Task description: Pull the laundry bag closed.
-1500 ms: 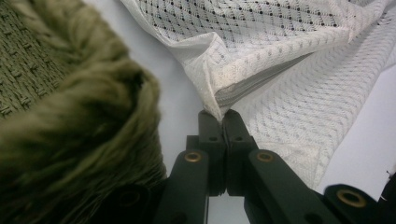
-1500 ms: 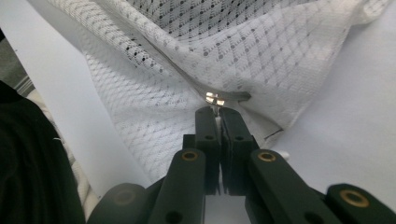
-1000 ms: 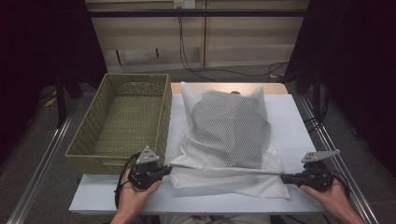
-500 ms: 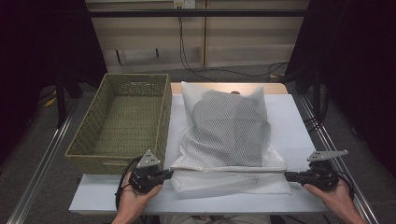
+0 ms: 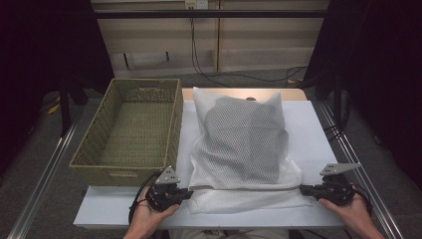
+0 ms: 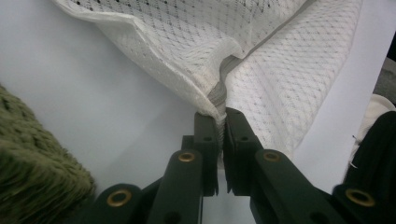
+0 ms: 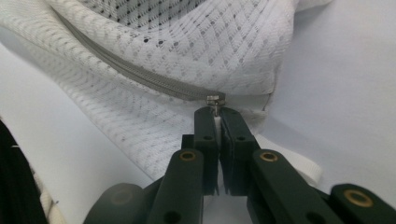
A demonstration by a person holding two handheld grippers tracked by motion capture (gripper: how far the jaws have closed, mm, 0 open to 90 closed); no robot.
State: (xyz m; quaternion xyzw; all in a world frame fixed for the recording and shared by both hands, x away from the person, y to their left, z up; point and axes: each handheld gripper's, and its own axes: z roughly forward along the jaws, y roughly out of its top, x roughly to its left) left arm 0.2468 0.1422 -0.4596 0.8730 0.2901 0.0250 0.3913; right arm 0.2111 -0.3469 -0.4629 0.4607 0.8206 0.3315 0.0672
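A white mesh laundry bag [image 5: 244, 144] with a grey cloth inside lies on the white table [image 5: 308, 134]. Its grey zipper [image 7: 140, 77] runs along the near edge. My left gripper [image 5: 188, 193] is shut on the bag's near-left corner, with mesh and zipper tape pinched between its jaws [image 6: 222, 114]. My right gripper [image 5: 301, 189] is shut at the near-right corner, holding the zipper pull [image 7: 215, 99] between its jaws [image 7: 217, 112]. The bag's near edge stretches straight between the two grippers.
A woven green basket [image 5: 124, 174] stands empty on the left, close to my left gripper; its corner [image 6: 32, 158] shows in the left gripper view. Bare table lies right of the bag. Metal rails run along both table sides.
Both grippers have shifted slightly toward the near edge, and the right one a little outward. The bag's zipper edge stays stretched between them. Both stay shut.
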